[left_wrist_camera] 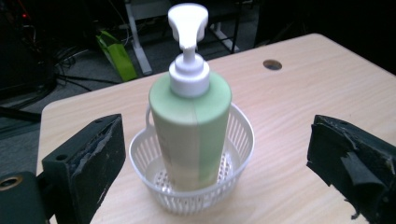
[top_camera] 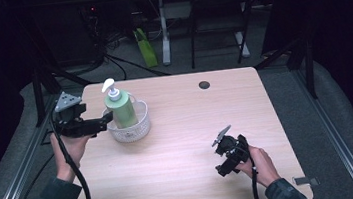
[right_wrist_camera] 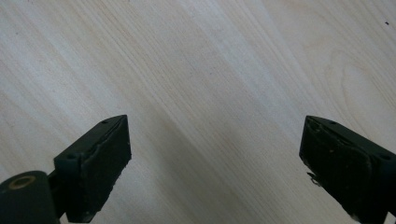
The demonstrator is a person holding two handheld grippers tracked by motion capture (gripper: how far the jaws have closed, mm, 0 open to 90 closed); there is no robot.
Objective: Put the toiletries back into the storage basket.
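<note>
Broadly, the pale wooden surface carries one cluster of things, at its far left: a white slotted basket with a green pump bottle standing upright inside it. The rest of the wood is bare but for a small round hole at the far edge.

The bottle is stiff plastic, smooth and probably slick, rather tall for so shallow a basket; how full it is, and so how heavy, cannot be judged from here. It looks top-heavy with the white pump on a thin neck, so the pump is a poor place to pull. The best hold would be across the round green body, above the basket rim, squeezing evenly so it does not twist out. The basket is light and thin-walled, likely to flex or slide if nudged; its rim or small side handle would take a pinch.

The left claw sits just left of the basket at the bottle's lower body, level, its jaws spread wide with nothing gripped; the left gripper view has the bottle centred between them and apart from both pads. The right claw rests near the right front, well apart from the basket, jaws likewise wide and empty over bare wood.
</note>
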